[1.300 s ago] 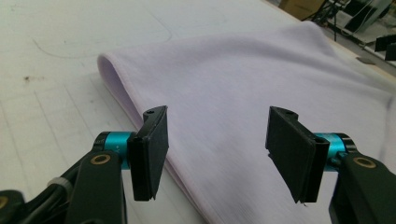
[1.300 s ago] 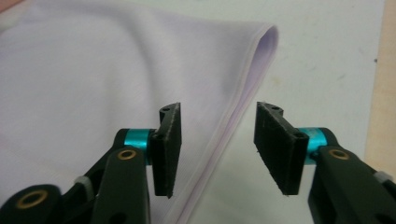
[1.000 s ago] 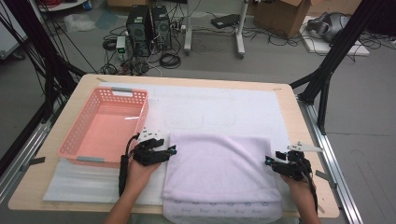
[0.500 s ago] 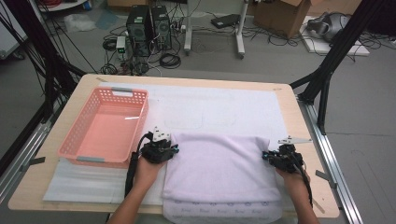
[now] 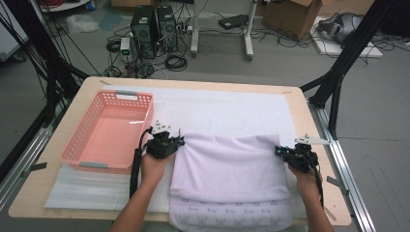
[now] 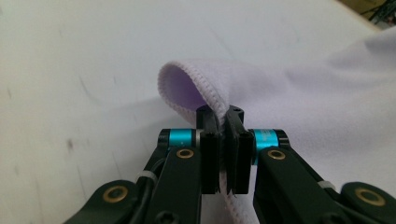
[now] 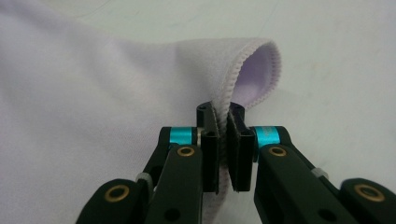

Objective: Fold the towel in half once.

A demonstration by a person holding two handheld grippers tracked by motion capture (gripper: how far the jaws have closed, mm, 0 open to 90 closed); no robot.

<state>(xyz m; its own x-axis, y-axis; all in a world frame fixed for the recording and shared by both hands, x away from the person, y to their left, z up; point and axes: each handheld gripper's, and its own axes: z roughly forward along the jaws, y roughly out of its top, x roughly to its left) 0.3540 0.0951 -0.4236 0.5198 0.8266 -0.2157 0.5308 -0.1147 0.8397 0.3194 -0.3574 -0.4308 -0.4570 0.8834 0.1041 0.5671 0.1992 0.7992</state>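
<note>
Folding step, mid-fold. Towel (image 5: 229, 174) lies on the desk (image 5: 319, 145) at the near middle, just right of the pink basket (image 5: 104, 133); its butterfly-print near edge hangs toward the person. Left gripper (image 6: 223, 116) clenched on the towel's hemmed left corner, edge pinched between the jaws and curled up. Right gripper (image 7: 223, 114) clenched on the right corner, same pinch, hem looped above the jaws. In the high view both corners sit at the top fold line, left gripper (image 5: 167, 142) and right gripper (image 5: 290, 153) level. Next, likely: carry both corners together, evenly, toward the near edge, then release; uneven pull would skew the fold.
</note>
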